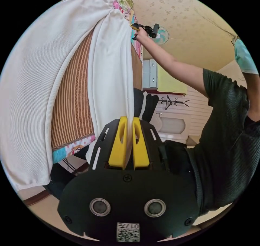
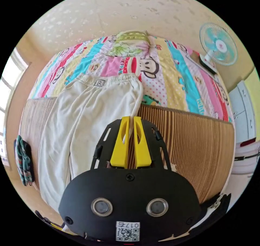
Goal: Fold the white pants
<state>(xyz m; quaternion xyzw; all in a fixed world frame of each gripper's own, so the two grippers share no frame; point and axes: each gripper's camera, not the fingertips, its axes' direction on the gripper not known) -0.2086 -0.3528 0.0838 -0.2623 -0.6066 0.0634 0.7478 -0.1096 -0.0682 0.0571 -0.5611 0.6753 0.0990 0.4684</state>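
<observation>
- Pants (image 2: 89, 116), white and ribbed, lie spread on a bed, waistband on the quilt (image 2: 173, 75) and both legs running down over a striped brown mat (image 2: 184, 138).
- Right gripper (image 2: 129, 127), in its own view, has its yellow jaws closed on the pants' edge, a thin strip of white cloth pinched between them just below the waistband's corner.
- Left gripper (image 1: 129, 129), in its own view, has its jaws closed on cloth too: a fold of one pant leg (image 1: 113, 75) runs straight down into the narrow gap between the yellow jaws.
- Left gripper view is rolled, so the bed stands on edge; the other pant leg (image 1: 35, 100) hangs wide across the frame's left, and the mat (image 1: 73, 94) shows between the two legs.
- Person's arm (image 1: 173, 65) reaches across that view to the far end of the gripped leg, and the hand holds the right gripper (image 1: 138, 27) there, at the pants' edge beside the quilt (image 1: 122, 0).
- Person's dark shirt (image 1: 227, 138) fills the right side of the left gripper view.
- Fan (image 2: 218, 44) stands past the bed's far corner, against the wall.
- Patterned cloth (image 2: 23, 159) hangs off the bed's side, near the window (image 2: 6, 86).
</observation>
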